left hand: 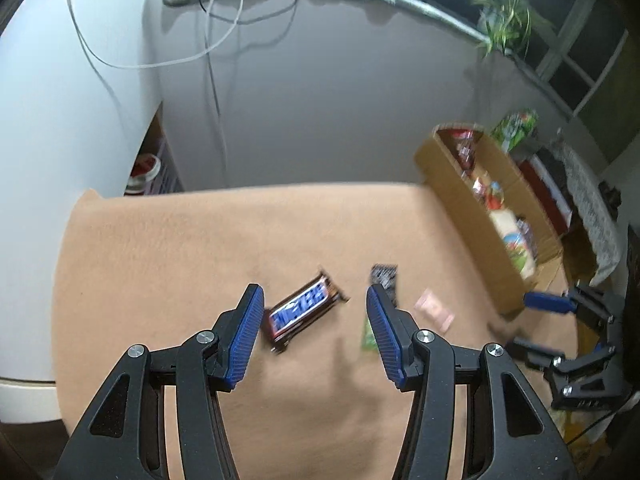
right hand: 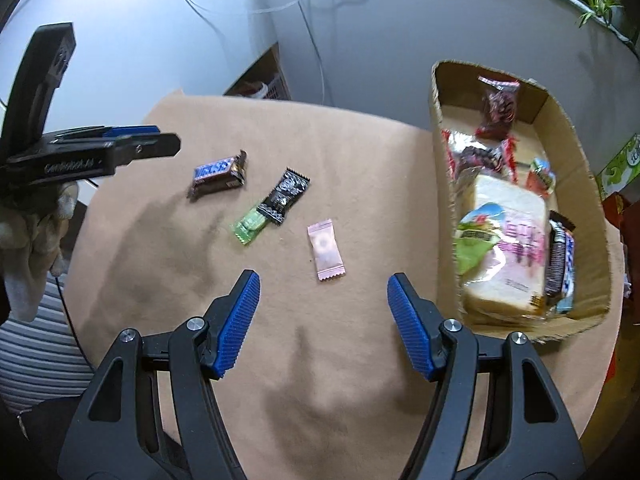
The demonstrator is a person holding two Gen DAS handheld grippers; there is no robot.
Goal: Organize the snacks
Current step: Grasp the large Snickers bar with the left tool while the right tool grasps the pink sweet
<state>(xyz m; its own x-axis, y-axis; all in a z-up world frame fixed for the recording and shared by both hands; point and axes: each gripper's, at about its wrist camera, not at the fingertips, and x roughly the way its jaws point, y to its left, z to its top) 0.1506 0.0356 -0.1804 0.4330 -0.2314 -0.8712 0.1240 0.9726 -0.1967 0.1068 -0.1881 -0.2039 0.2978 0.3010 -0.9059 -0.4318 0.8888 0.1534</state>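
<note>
A Snickers bar (left hand: 298,312) (right hand: 218,174) lies on the tan cloth, just under and ahead of my left gripper (left hand: 315,296) (right hand: 160,138), which is open and holds nothing. To its right lie a black wrapper (left hand: 384,276) (right hand: 286,196) overlapping a green wrapper (left hand: 367,336) (right hand: 250,226), then a pink candy (left hand: 434,312) (right hand: 325,250). My right gripper (right hand: 324,282) (left hand: 528,324) is open and empty, hovering just short of the pink candy. A cardboard box (left hand: 460,184) (right hand: 440,160) at the right holds several snacks and a bread bag (right hand: 504,248).
The tan cloth (right hand: 360,152) covers the table up to a grey wall with hanging cables (left hand: 216,80). A green carton (left hand: 514,128) stands beyond the box. A gloved hand (right hand: 32,232) holds the left gripper. A shelf (left hand: 154,168) sits behind the table's far left corner.
</note>
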